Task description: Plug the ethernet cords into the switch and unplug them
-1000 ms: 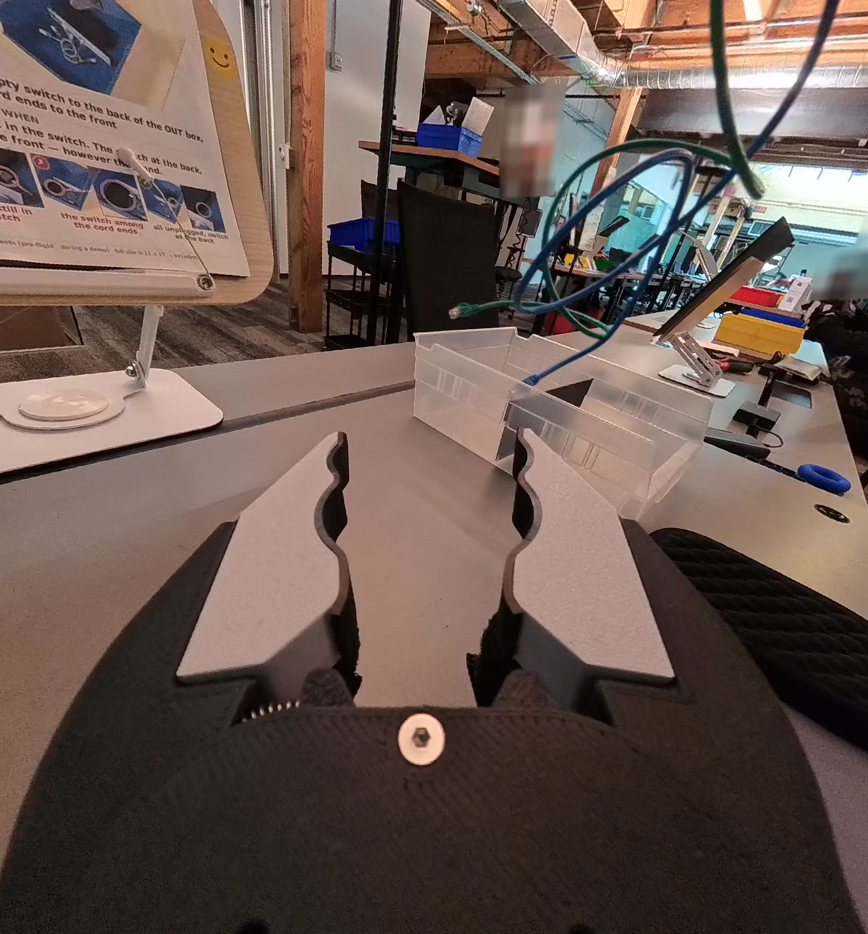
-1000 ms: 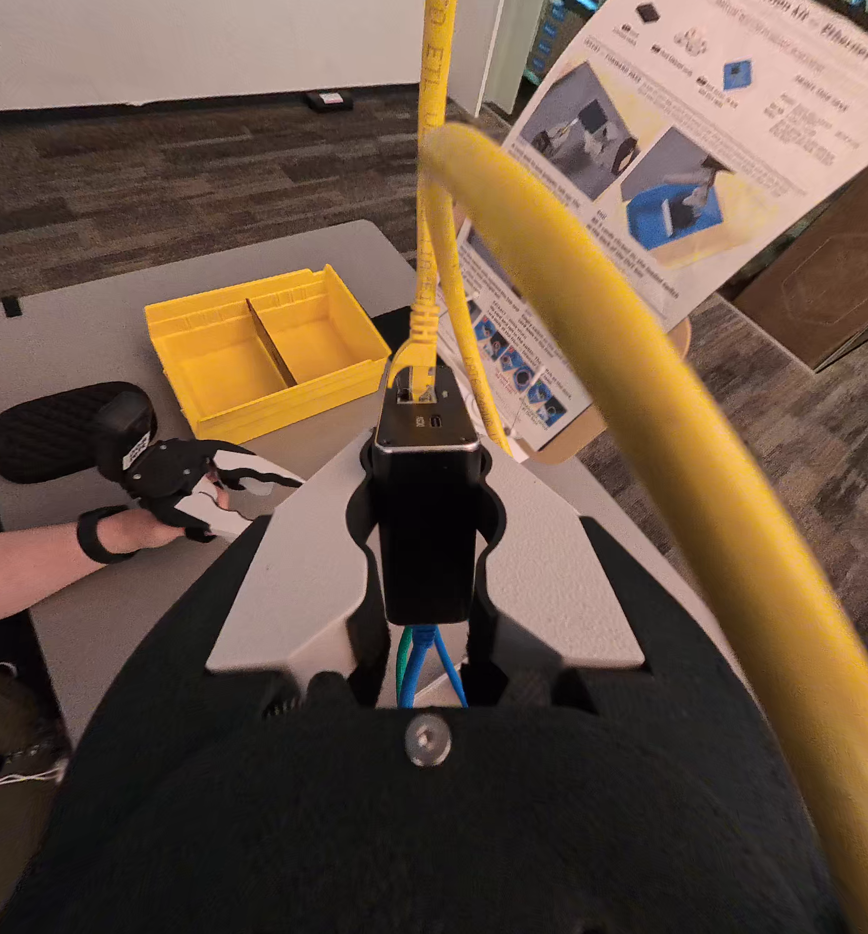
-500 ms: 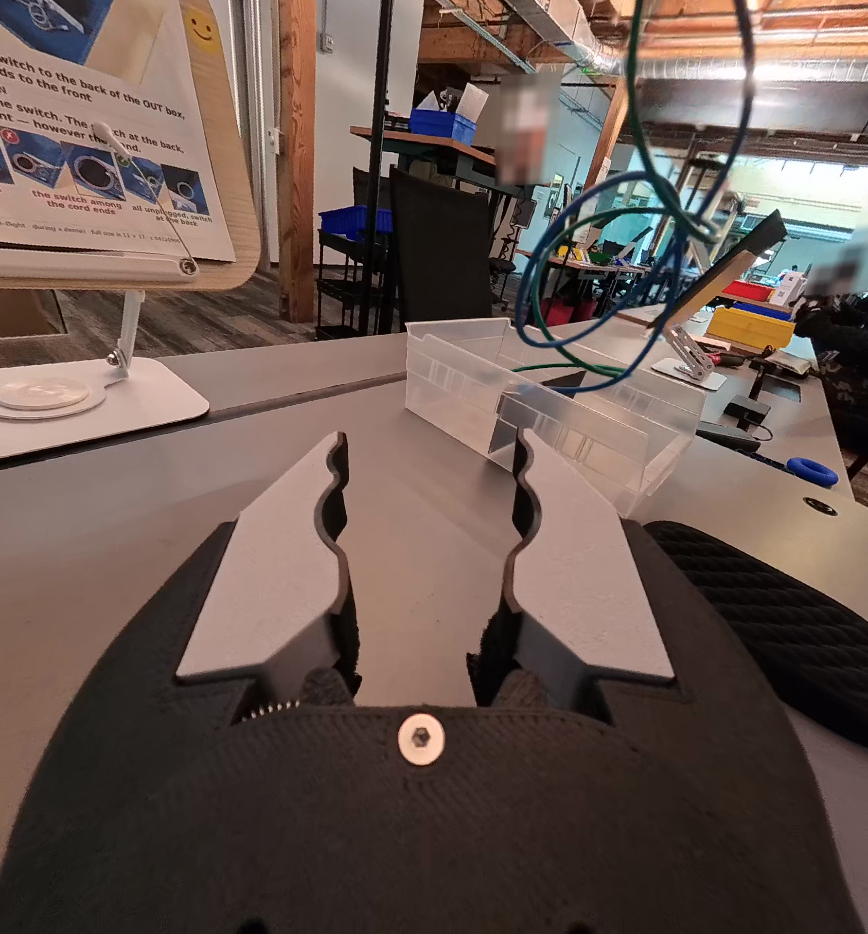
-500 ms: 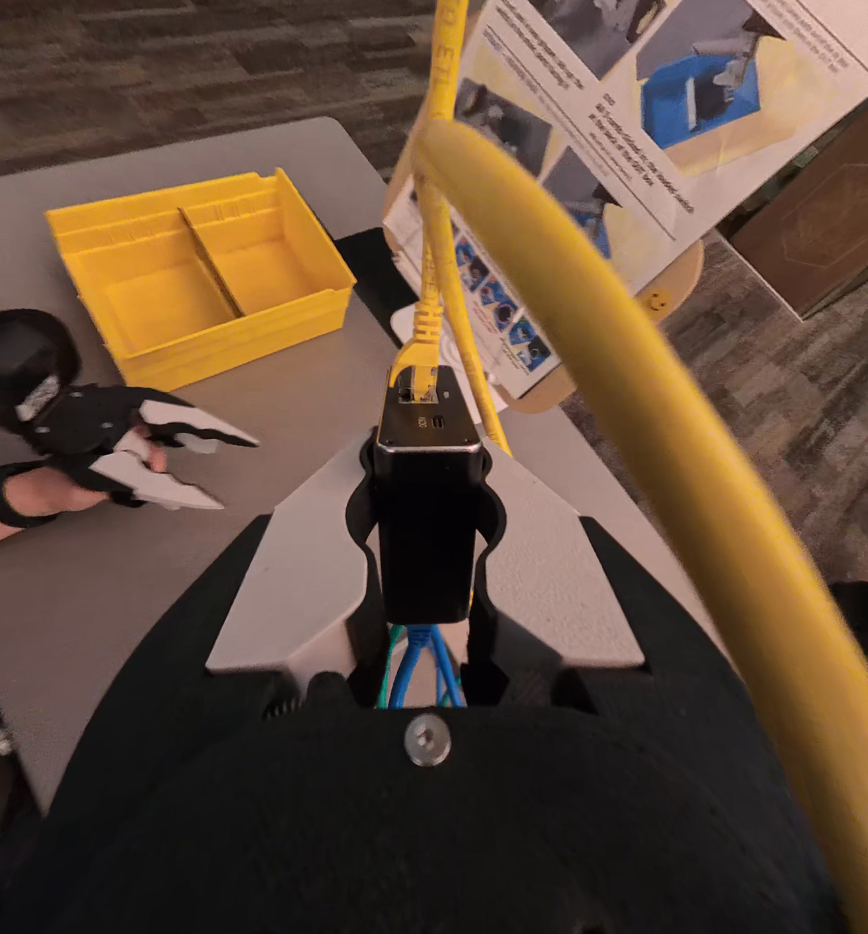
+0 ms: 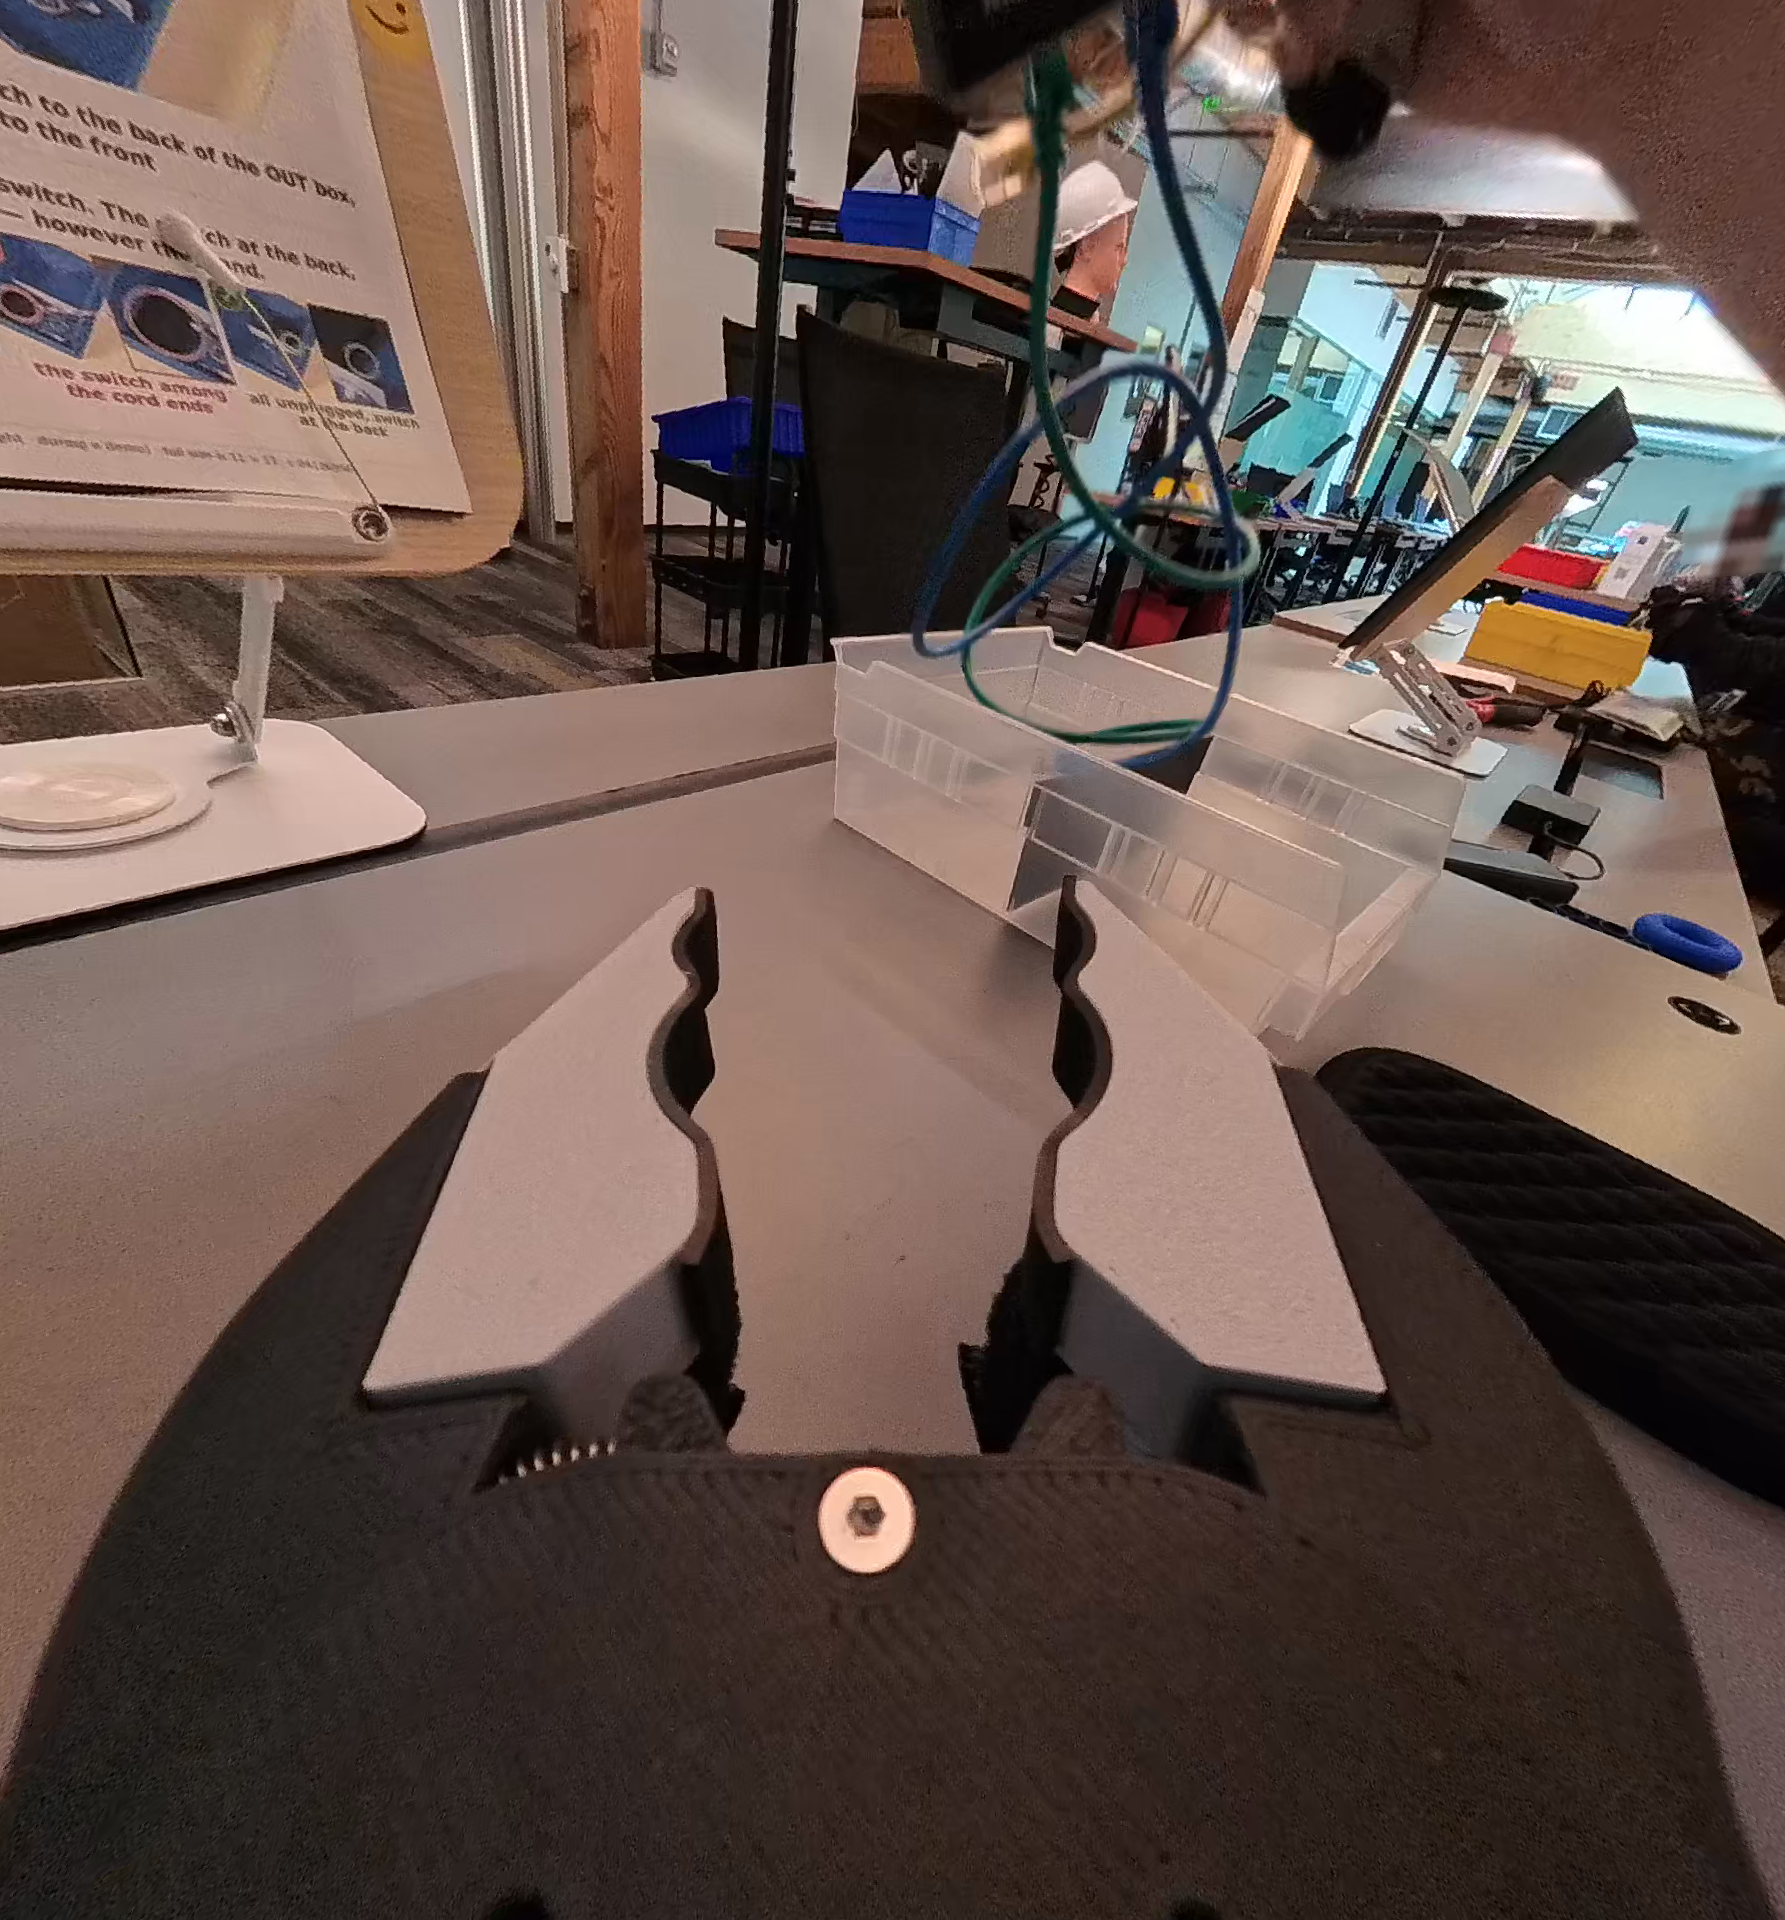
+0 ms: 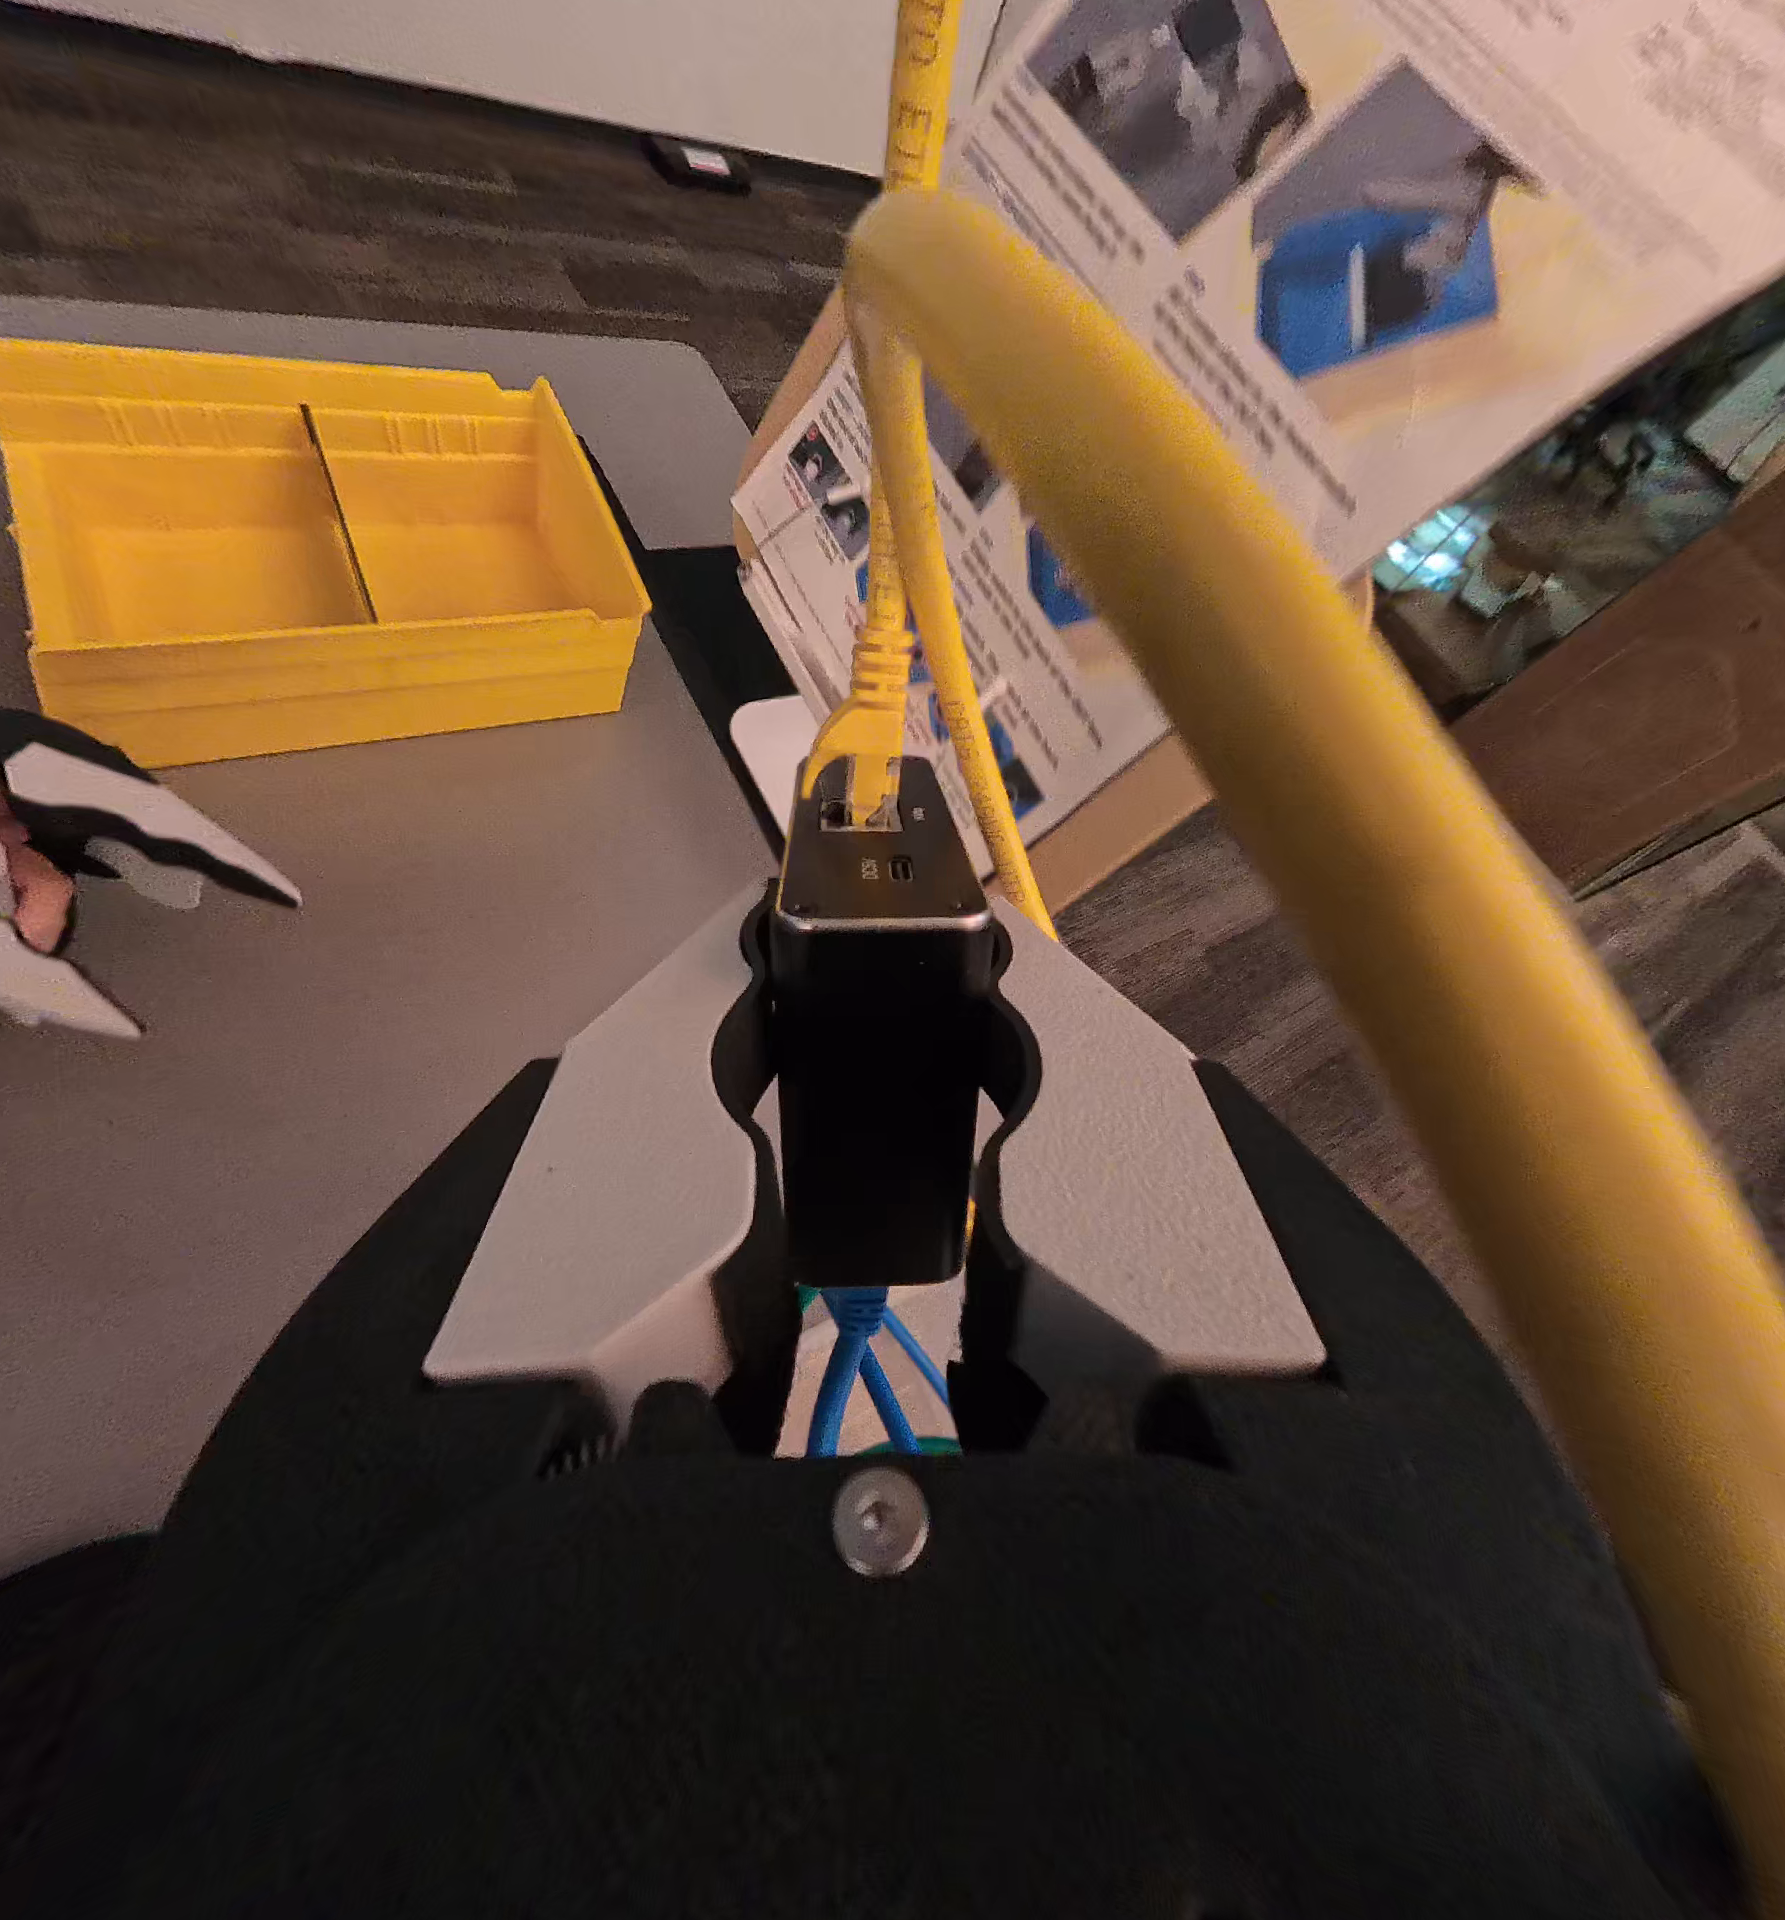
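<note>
My right gripper (image 6: pixel 877 925) is shut on a black switch (image 6: pixel 877 1091) and holds it in the air. A yellow cord (image 6: pixel 883 665) is plugged into its far end and loops back close past the camera. Blue cords (image 6: pixel 862 1351) and a green cord (image 6: pixel 929 1444) leave its near end. In the left wrist view the switch (image 5: pixel 981 42) is at the top edge. The blue cord (image 5: pixel 1194 270) and green cord (image 5: pixel 1049 343) hang from it in loops over a clear bin (image 5: pixel 1127 790). My left gripper (image 5: pixel 883 904) is open and empty, low over the grey table.
A yellow divided bin (image 6: pixel 296 582) stands on the table beyond the left gripper (image 6: pixel 215 964). An instruction board on a stand (image 5: pixel 140 260) is at the left. A black pad (image 5: pixel 1615 1247) lies at the right. Other desks and bins fill the background. Some 30 cm of space lies between my two pairs of fingers.
The switch with its hanging cords has come nearer and now enters the top of the left wrist view. The cord loops have sunk towards the clear bin. The left gripper stays open.
</note>
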The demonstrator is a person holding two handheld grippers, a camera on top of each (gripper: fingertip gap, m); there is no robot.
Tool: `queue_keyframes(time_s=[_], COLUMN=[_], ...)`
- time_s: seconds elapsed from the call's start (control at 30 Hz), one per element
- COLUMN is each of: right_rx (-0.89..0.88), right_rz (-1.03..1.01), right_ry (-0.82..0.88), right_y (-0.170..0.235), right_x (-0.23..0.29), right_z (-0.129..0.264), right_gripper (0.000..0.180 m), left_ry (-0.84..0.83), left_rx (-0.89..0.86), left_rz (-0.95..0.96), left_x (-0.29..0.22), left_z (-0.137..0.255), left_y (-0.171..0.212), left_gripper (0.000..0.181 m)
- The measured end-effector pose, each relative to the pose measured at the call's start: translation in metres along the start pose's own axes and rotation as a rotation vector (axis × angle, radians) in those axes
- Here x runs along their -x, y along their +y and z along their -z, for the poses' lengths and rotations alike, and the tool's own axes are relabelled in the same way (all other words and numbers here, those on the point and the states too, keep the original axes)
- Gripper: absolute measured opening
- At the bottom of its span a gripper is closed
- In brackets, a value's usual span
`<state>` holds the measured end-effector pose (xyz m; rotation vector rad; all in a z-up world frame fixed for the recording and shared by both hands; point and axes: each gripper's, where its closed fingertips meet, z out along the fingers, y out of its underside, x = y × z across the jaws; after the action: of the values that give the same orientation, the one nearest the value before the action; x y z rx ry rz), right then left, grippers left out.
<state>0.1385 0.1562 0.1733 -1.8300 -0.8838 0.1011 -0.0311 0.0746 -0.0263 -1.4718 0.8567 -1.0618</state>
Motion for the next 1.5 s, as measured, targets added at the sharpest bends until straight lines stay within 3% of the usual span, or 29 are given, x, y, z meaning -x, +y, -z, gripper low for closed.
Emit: queue_keyframes(time_s=[0.17, 0.33, 0.53, 0.8, 1.07, 1.17, 1.37, 1.5], right_rx=[0.016, 0.24, 0.435, 0.54, 0.78, 0.784, 0.779, 0.631], right_rz=[-0.163, -0.215, -0.279, -0.416, -0.739, -0.721, -0.627, -0.52], right_ry=[-0.036, -0.067, -0.123, 0.037, 0.186, 0.217, 0.26, 0.333], right_y=[0.078, 0.176, 0.234, 0.248, 0.298, 0.309, 0.297, 0.249], right_x=[-0.009, 0.003, 0.022, -0.003, -0.008, -0.011, -0.019, -0.025], right_z=[0.014, 0.009, -0.015, -0.02, -0.018, -0.026, -0.014, 0.02], right_gripper=[0.033, 0.034, 0.035, 0.035, 0.036, 0.037, 0.052, 0.07], left_ry=[0.013, 0.015, 0.016, 0.019, 0.029, 0.027, 0.028, 0.025], left_rx=[-0.006, -0.001, 0.007, 0.033, 0.047, 0.047, 0.032, 0.016], left_rz=[-0.007, -0.03, -0.014, -0.019, -0.037, -0.039, -0.021, -0.013], left_x=[-0.005, -0.009, -0.007, -0.008, -0.013, -0.013, -0.012, -0.012], left_z=[0.0, -0.001, -0.002, -0.005, -0.007, -0.006, -0.005, -0.001], left_y=[-0.003, -0.002, 0.002, 0.009, 0.011, 0.011, 0.007, 0.001], left_gripper=[0.064, 0.064, 0.064, 0.064, 0.064, 0.064, 0.064, 0.066])
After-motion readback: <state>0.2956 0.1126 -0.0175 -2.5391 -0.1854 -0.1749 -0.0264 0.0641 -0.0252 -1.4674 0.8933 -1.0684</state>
